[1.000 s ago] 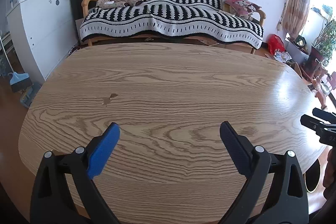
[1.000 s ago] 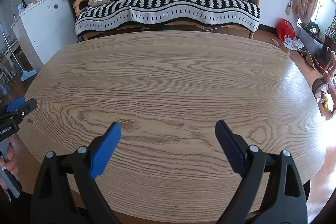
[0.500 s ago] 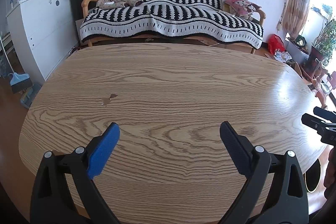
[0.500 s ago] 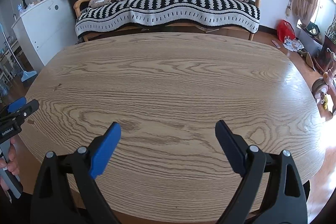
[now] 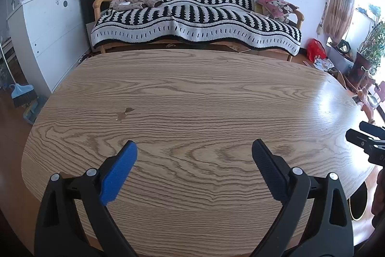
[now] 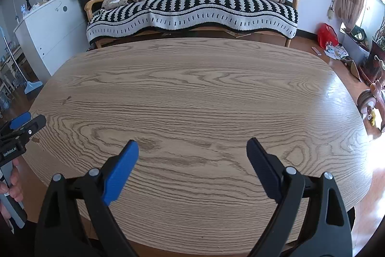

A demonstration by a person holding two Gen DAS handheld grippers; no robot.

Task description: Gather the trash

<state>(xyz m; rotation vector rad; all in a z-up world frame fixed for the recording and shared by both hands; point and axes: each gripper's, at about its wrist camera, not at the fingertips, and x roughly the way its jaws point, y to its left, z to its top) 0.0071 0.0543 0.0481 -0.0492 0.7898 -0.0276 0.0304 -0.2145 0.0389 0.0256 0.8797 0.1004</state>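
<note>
My left gripper (image 5: 194, 148) is open and empty above the near part of an oval wooden table (image 5: 192, 93). My right gripper (image 6: 192, 148) is open and empty above the same table (image 6: 192, 88). No trash lies on the table top; only a small chipped mark (image 5: 125, 112) shows on the wood. The right gripper also shows at the right edge of the left wrist view (image 5: 368, 139), and the left gripper at the left edge of the right wrist view (image 6: 21, 127). Scraps of paper (image 6: 335, 51) lie on the floor at the far right.
A sofa with a black-and-white striped blanket (image 5: 195, 18) stands behind the table. A white cabinet (image 5: 45, 30) is at the left, a broom and dustpan (image 5: 22, 93) on the floor beside it. A red bag (image 5: 316, 49), plants and a toy tricycle (image 6: 371, 98) are at the right.
Nothing has visibly changed; both grippers stay open and almost still, with only a slight drift of the views.
</note>
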